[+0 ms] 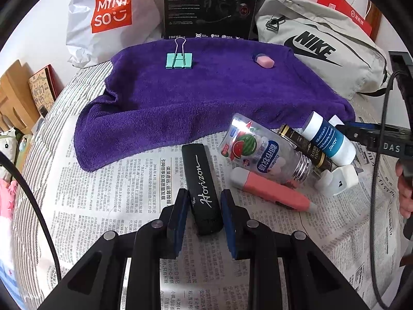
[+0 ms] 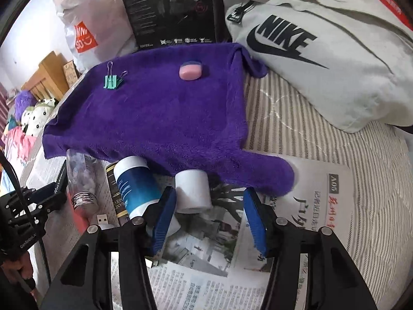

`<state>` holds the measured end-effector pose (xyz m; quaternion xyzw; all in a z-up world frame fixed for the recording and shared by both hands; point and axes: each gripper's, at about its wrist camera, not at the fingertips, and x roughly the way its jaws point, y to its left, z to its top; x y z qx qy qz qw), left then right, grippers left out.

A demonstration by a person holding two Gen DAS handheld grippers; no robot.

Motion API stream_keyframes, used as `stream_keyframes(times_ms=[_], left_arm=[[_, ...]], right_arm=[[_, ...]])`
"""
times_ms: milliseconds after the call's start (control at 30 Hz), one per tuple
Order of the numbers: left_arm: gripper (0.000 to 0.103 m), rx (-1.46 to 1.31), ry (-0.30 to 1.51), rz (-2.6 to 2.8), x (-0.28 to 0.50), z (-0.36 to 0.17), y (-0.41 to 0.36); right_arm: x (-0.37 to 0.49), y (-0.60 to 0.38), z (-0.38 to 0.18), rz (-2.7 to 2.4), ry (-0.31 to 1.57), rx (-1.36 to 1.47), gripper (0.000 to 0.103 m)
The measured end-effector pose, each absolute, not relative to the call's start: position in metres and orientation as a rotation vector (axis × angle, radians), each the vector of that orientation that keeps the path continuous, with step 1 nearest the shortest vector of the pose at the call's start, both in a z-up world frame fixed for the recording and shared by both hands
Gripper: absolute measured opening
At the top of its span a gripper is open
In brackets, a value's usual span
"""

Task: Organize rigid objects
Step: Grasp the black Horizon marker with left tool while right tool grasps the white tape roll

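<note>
The left gripper (image 1: 202,201) is clamped on the near end of a black case (image 1: 201,186) lettered "Horizon", both pads against its long sides; the case lies on newspaper (image 1: 134,180). The right gripper (image 2: 209,206) stands apart, gripping nothing: a small white cylinder (image 2: 192,191) lies between its fingers, close to the left pad, with a clear gap to the right pad.

The surface is a bed with a grey striped cover (image 2: 322,160), newspaper spread over the near part and a purple towel (image 1: 201,98) beyond it. Behind the towel stand a white Miniso bag (image 1: 108,13), a black Edifier box (image 1: 209,5) and a grey Nike bag (image 1: 320,49). Wooden furniture (image 1: 13,98) shows at the left.

A mint binder clip (image 1: 179,60) and a pink eraser (image 1: 265,61) rest well apart on the towel's far side. On the newspaper at the towel's near edge lie, packed together, a clear candy bottle (image 1: 260,152) with a watermelon label, a dark box with gold trim (image 1: 304,147), a white-and-blue bottle (image 1: 327,137), a coral pink pen-like tool (image 1: 271,191) and a white USB adapter (image 1: 340,180).
</note>
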<state>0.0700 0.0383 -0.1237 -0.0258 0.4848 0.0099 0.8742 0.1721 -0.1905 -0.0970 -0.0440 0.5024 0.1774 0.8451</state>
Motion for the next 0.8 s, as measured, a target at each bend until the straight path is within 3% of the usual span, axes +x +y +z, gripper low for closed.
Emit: stream_keyframes(times_ms=[367, 433, 800], left_arm=[[0.025, -0.073, 1.005, 0.006, 0.070, -0.123, 0.041], [0.025, -0.081, 1.004, -0.001, 0.069, -0.123, 0.042], [0.025, -0.146, 1.020, -0.023, 0.067, -0.119, 0.055]], right_arm=[[0.184, -0.180, -0.108, 0.376, 1.060, -0.148, 0.039], [0.184, -0.180, -0.109, 0.380, 1.051, -0.149, 0.030], [0.157, -0.200, -0.086, 0.426, 1.041, -0.108, 0.030]])
